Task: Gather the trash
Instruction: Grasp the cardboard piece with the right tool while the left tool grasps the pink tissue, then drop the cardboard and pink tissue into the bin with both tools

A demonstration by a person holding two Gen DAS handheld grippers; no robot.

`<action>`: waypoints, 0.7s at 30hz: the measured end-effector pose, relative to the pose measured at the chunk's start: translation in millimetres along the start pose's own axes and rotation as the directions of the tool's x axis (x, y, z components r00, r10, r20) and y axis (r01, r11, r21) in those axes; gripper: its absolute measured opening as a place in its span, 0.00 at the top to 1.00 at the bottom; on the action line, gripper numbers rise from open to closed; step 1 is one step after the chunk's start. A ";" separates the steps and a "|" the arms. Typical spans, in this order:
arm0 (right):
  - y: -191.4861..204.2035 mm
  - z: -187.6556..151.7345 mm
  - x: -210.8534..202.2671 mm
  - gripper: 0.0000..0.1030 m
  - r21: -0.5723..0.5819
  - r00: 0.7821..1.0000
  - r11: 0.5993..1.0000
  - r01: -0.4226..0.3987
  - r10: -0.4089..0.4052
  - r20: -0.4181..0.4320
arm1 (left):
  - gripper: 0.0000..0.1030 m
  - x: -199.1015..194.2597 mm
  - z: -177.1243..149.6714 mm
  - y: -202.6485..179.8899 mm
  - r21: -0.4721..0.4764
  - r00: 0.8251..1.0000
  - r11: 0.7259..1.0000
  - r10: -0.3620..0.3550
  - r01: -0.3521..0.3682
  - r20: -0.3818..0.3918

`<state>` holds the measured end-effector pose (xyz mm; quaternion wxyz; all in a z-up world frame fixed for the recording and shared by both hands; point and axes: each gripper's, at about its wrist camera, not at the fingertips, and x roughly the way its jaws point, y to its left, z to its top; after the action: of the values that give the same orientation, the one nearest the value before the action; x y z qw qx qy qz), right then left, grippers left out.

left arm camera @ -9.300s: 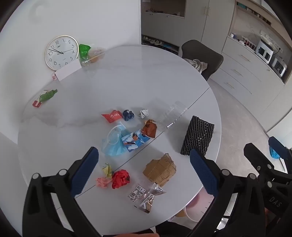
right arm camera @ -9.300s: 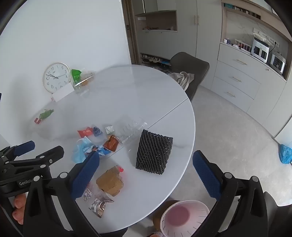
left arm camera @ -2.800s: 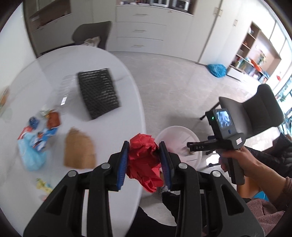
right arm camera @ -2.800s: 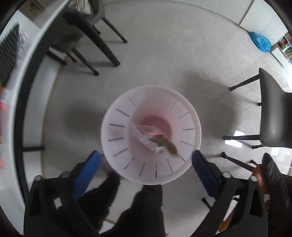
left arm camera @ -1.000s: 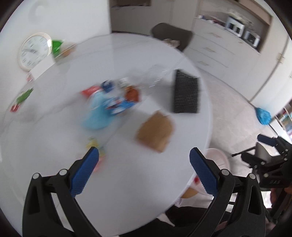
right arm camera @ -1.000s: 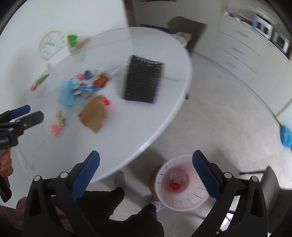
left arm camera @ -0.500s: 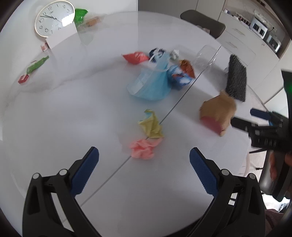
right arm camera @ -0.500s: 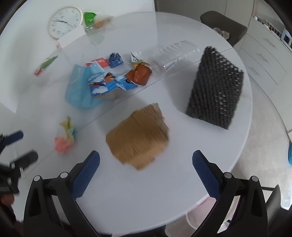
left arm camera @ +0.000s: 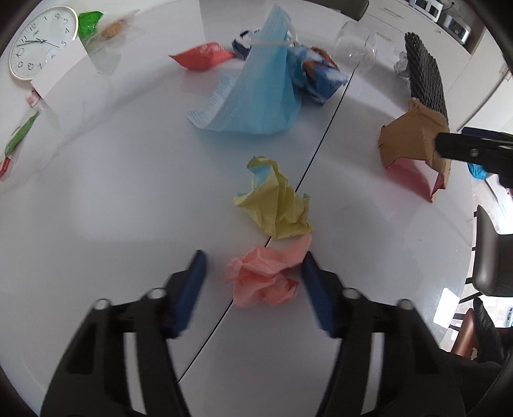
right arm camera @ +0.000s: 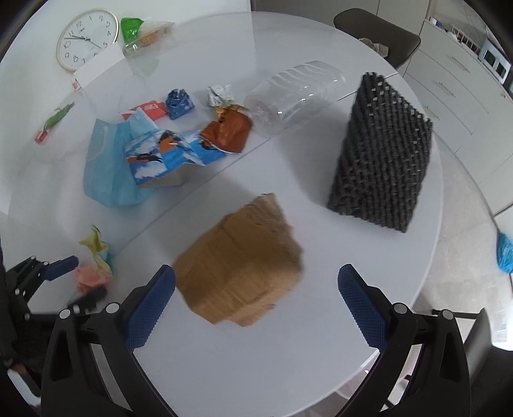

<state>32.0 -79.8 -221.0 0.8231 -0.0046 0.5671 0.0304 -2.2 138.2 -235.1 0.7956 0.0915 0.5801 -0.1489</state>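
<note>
My left gripper is open with its blue pads on either side of a crumpled pink paper on the white round table; the pads are apart from it. A crumpled yellow paper lies just beyond. My right gripper is open and low over a crushed brown cardboard box, which sits between the pads. The pink paper and the left gripper also show at the left of the right wrist view. The box shows at the right of the left wrist view.
Farther on the table lie a blue face mask, a blue printed wrapper, a brown wrapper, a red packet, a clear plastic bottle, a black foam mesh sleeve and a wall clock. A dark chair stands behind.
Both grippers have come down closer to the table. The left gripper's pads have narrowed around the pink paper. The brown box now fills the space between the right gripper's pads.
</note>
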 end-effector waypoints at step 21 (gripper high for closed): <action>50.1 -3.7 34.0 0.13 -0.630 0.997 0.774 -0.066 0.073 -0.015 | 0.58 -73.1 -8.3 11.8 -0.133 0.994 0.989 0.072 -0.060 0.088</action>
<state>37.8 -28.4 -252.7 0.7755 -0.2584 0.5196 0.2488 -26.3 161.4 -168.5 0.8303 0.0516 0.5478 -0.0884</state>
